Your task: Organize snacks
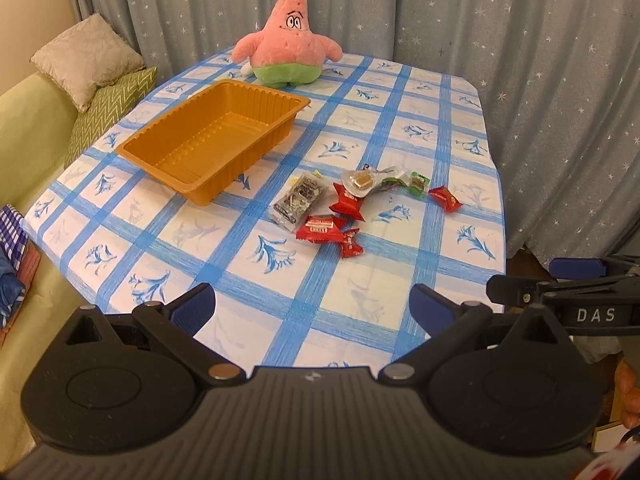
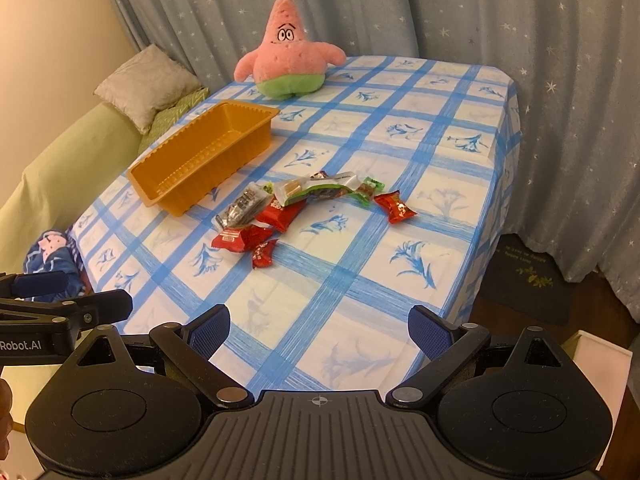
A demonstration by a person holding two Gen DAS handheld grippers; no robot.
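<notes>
Both grippers' fingers [image 1: 192,306] [image 2: 430,330] gaped wide and empty over the surface [image 1: 360,292], short of scattered snacks [image 1: 332,208] beside an orange tray [image 1: 208,136].

Pink starfish plush [image 1: 289,42], curtains [image 1: 520,60], cushions [image 1: 86,58]

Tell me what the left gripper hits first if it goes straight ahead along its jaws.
Likely the bare checked tablecloth, then the snack pile beyond it. The left gripper is open, empty and tilted down toward the table. The orange tray lies off to the left. Depth is uncertain.
</notes>
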